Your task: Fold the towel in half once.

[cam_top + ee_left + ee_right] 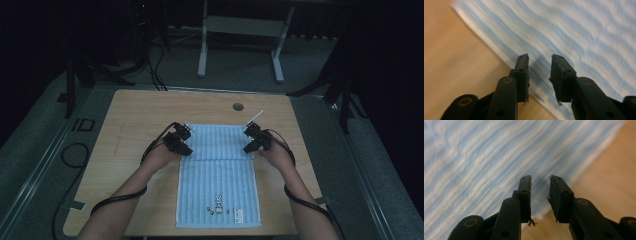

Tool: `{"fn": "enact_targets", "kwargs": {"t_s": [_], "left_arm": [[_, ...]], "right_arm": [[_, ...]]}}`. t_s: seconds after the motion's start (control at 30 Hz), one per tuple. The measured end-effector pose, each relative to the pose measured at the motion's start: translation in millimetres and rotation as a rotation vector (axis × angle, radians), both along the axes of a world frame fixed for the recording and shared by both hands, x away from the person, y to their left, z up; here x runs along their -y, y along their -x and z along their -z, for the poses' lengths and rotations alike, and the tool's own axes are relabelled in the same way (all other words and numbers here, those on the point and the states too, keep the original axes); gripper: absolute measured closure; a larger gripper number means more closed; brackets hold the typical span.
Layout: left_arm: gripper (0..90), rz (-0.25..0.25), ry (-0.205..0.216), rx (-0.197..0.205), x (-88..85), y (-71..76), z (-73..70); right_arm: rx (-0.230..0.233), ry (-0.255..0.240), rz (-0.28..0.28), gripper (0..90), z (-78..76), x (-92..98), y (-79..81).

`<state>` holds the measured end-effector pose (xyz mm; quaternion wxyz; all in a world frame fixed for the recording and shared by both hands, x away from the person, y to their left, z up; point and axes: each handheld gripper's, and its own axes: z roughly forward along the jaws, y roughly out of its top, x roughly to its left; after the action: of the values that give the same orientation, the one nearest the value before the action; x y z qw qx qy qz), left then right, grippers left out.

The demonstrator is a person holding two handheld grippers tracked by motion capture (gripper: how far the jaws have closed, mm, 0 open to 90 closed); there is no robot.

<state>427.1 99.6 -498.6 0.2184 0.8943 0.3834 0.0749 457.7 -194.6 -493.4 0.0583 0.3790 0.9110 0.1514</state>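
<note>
Nearest to me, my forearms come up from the table's near edge, cables trailing back along them. Between them the blue striped towel [218,192] lies flat on the wooden table [135,110], its near hem close to my edge, with a small printed figure and a white label just above that hem. Farther up, the cloth lies doubled: the far part sits as a second layer whose edge runs across the towel about level with my hands. My left gripper [186,141] hangs at the left side of that folded part, and in the left gripper view its jaws stand a little apart over the towel's side edge [499,53], with nothing between the pads; the cloth beneath is blurred. My right gripper [250,140] mirrors it at the right side, and in the right gripper view its jaws are likewise parted, empty, above the towel's edge where cloth meets wood. Past both tools lies bare tabletop with a round cable hole [238,106], and beyond that the dark floor and a white desk frame [240,30].
</note>
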Motion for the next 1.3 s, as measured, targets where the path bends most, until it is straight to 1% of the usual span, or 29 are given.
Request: {"fn": "enact_targets", "kwargs": {"t_s": [0.03,0.1,0.13,0.17,0.2,0.27,0.33,0.4,0.43,0.47,0.57,0.6,0.63,0.67,0.7,0.73,0.77,0.8,0.83,0.9,0.93,1.0,1.03,1.1,1.13,1.17,1.2,1.23,1.3], "left_arm": [[62.0,-0.014,-0.001,0.003,-0.8,-5.2,-3.2],[58.1,-0.039,-0.001,0.024,-1.9,-16.0,-7.7],[54.6,-0.05,0.01,0.021,-2.8,-22.4,-9.0],[52.7,-0.062,0.016,0.023,-3.3,-28.3,-9.6],[52.4,-0.071,0.021,0.034,-3.9,-33.8,-9.4],[48.9,-0.091,0.033,0.027,-5.3,-45.2,-7.6],[48.9,-0.119,0.035,0.028,-6.4,-55.9,-4.1],[48.9,-0.132,0.019,0.023,-6.0,-65.3,0.5],[48.9,-0.124,0.015,0.028,-6.4,-69.0,2.9],[48.8,-0.127,0.01,0.025,-6.9,-72.7,5.5],[48.8,-0.155,0.009,0.027,-9.3,-81.4,11.6],[48.8,-0.167,0.011,0.027,-9.4,-83.5,13.5],[48.8,-0.17,0.008,0.026,-9.7,-85.6,15.3],[48.8,-0.177,0.004,0.029,-9.7,-87.4,16.9],[48.8,-0.177,0.006,0.022,-10.0,-88.9,18.4],[48.8,-0.176,0.002,0.024,-9.8,-89.9,19.7],[48.9,-0.18,-0.013,0.023,-9.5,-91.2,20.8],[48.8,-0.188,-0.017,0.024,-10.0,-92.6,21.2],[48.9,-0.198,-0.012,0.019,-10.4,-93.7,21.5],[48.9,-0.205,-0.023,0.021,-9.3,-93.9,23.7],[48.9,-0.199,-0.026,0.011,-8.0,-93.9,25.6],[48.9,-0.187,-0.051,0.01,-4.8,-93.3,29.5],[49.0,-0.182,-0.044,0.01,-4.4,-92.8,30.6],[49.6,-0.191,-0.033,0.003,-4.8,-93.0,31.1],[50.7,-0.193,-0.026,-0.001,-4.7,-92.6,31.1],[53.1,-0.187,-0.017,-0.006,-4.4,-91.7,31.1],[53.6,-0.175,-0.013,0.004,-2.9,-89.7,31.7],[56.6,-0.165,-0.007,0.007,-1.7,-88.0,31.7],[65.2,-0.151,-0.004,0.006,0.6,-86.2,31.2]], "right_arm": [[0.012,-0.003,0.011,69.5,-5.1,2.5,-4.8],[0.025,-0.007,0.043,69.0,-13.6,6.6,-16.0],[0.029,-0.011,0.055,68.2,-16.7,7.9,-21.8],[0.036,-0.015,0.073,67.9,-19.3,8.7,-27.6],[0.037,-0.017,0.085,66.4,-21.2,9.4,-33.5],[0.041,-0.021,0.104,65.3,-23.3,8.9,-44.0],[0.049,-0.027,0.127,62.5,-23.4,7.1,-53.4],[0.06,-0.019,0.145,61.7,-21.4,5.7,-62.9],[0.059,-0.012,0.154,61.3,-19.6,5.6,-66.9],[0.057,-0.005,0.167,60.0,-17.3,5.6,-71.0],[0.044,-0.005,0.193,57.3,-10.6,5.2,-80.1],[0.045,0.004,0.202,56.5,-7.6,5.0,-82.7],[0.037,-0.007,0.216,55.5,-5.1,5.5,-85.5],[0.013,-0.05,0.235,55.5,-3.2,6.3,-88.2],[0.002,-0.07,0.24,55.5,-2.1,5.7,-89.8],[0.018,-0.049,0.238,55.2,-1.2,2.6,-89.7],[0.038,-0.021,0.229,55.0,0.8,-0.2,-89.9],[0.035,-0.003,0.23,54.6,4.0,-1.2,-91.6],[0.027,0.011,0.234,54.6,8.0,-0.7,-93.7],[0.004,0.015,0.251,54.7,13.9,0.8,-96.4],[0.005,0.02,0.25,54.9,16.1,1.0,-96.8],[-0.009,0.03,0.245,55.8,19.6,-0.6,-97.3],[-0.011,0.04,0.239,56.5,20.9,-2.3,-97.2],[-0.013,0.066,0.212,57.4,23.5,-7.0,-96.3],[-0.023,0.081,0.198,60.4,25.6,-9.1,-96.2],[-0.019,0.075,0.198,61.2,25.7,-10.1,-95.9],[-0.019,0.074,0.2,63.7,25.6,-11.2,-95.9],[-0.024,0.067,0.195,69.9,25.5,-11.9,-95.7],[-0.03,0.06,0.172,78.7,25.4,-14.3,-94.4]]}}
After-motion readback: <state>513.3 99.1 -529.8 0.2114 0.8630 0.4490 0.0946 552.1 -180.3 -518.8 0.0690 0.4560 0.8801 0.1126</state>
